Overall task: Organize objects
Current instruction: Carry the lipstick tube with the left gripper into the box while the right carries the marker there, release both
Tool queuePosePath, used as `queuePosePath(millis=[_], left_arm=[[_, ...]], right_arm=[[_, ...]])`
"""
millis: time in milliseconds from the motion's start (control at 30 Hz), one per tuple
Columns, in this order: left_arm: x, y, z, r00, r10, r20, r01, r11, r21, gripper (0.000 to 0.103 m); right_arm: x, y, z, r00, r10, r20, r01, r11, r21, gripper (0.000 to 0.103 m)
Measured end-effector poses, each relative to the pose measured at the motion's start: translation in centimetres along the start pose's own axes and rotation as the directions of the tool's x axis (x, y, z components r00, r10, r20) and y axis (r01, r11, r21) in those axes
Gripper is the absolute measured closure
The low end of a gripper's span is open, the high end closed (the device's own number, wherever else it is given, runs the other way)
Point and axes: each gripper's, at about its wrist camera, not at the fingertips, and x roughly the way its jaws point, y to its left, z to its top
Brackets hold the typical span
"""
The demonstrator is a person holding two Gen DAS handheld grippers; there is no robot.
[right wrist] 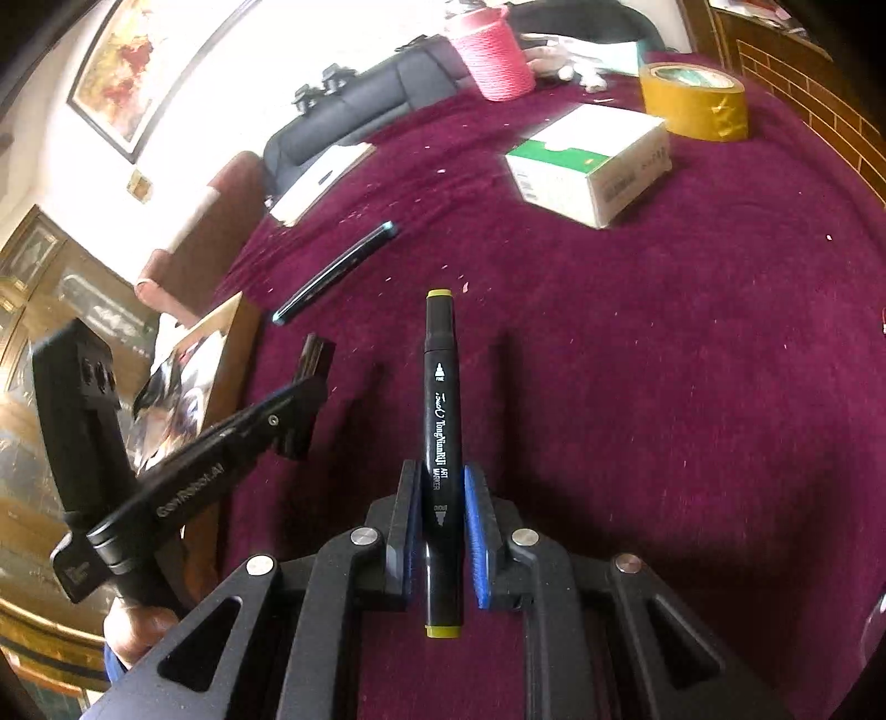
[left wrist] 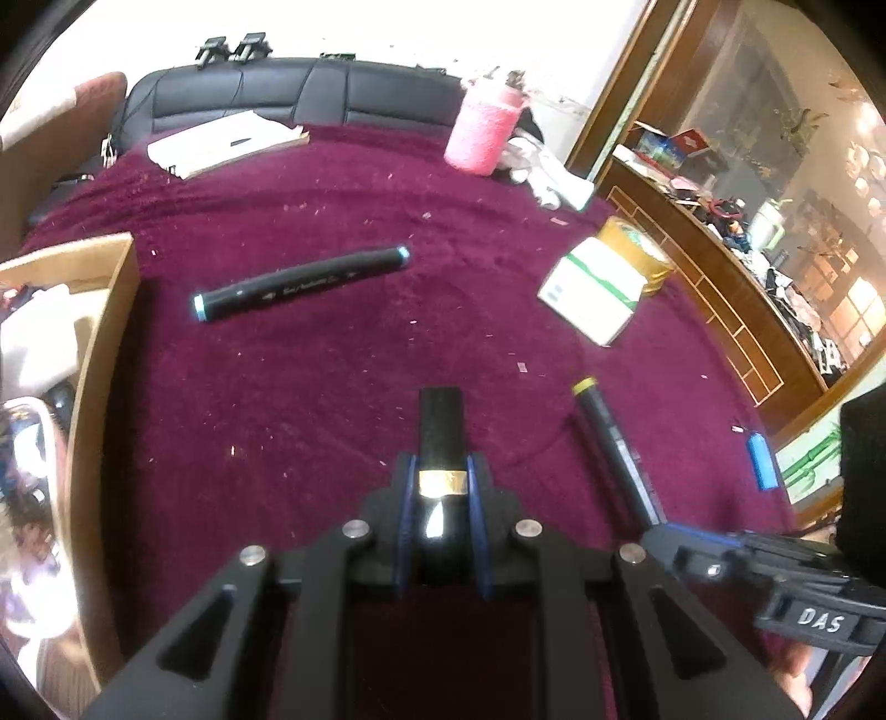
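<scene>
Cardboard box (left wrist: 105, 354) stands open at the far left of the left gripper (left wrist: 441, 471), its wall rising from the maroon cloth (left wrist: 310, 399). Ahead and left of that gripper lies a blue-capped marker (left wrist: 302, 283), flat on the cloth and apart from everything else. The left gripper itself is clamped on a black tube with a gold band (left wrist: 441, 443), which juts forward between the blue pads and is held off the cloth. To its right, the right gripper (right wrist: 443, 509) is closed on a yellow-capped marker (right wrist: 442, 421); the marker runs straight out along the fingers, one cap ahead, the other behind the pads. Ahead and right of both grippers sits a white and green carton (right wrist: 587, 160), with a roll of yellow tape (right wrist: 695, 102) just beyond it; whether they touch cannot be told. Farther back stands a pink cylinder (right wrist: 495, 52). A small blue object (left wrist: 760, 462) lies at the far right.
</scene>
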Motion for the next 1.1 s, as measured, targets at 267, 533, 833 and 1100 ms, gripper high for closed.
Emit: queuePosePath(millis=[267,533,833,1100], left_arm=[[-5.6,0.4,-2.0,0.998,-0.022,0.055,0.023,1.0,-0.015,0.086],[-12.0,4.5,-3.2,0.989,-0.015,0.148,0.028,0.996,-0.085,0.086],[-18.1,12.2,-4.7,0.965,0.075,0.25,-0.022,0.978,-0.209,0.086],[-18.8,19.8,-6.4,0.959,0.164,0.229,-0.077,0.936,-0.344,0.086]], right_arm=[[-0.6,3.0,-2.0,0.998,0.061,-0.014,-0.062,0.996,-0.069,0.086],[-1.0,8.6,-3.2,0.99,0.134,-0.032,-0.137,0.978,-0.159,0.086],[0.6,16.8,-5.1,0.981,0.165,-0.102,-0.189,0.933,-0.306,0.086],[3.8,24.2,-6.3,0.978,0.148,-0.15,-0.2,0.874,-0.444,0.086]])
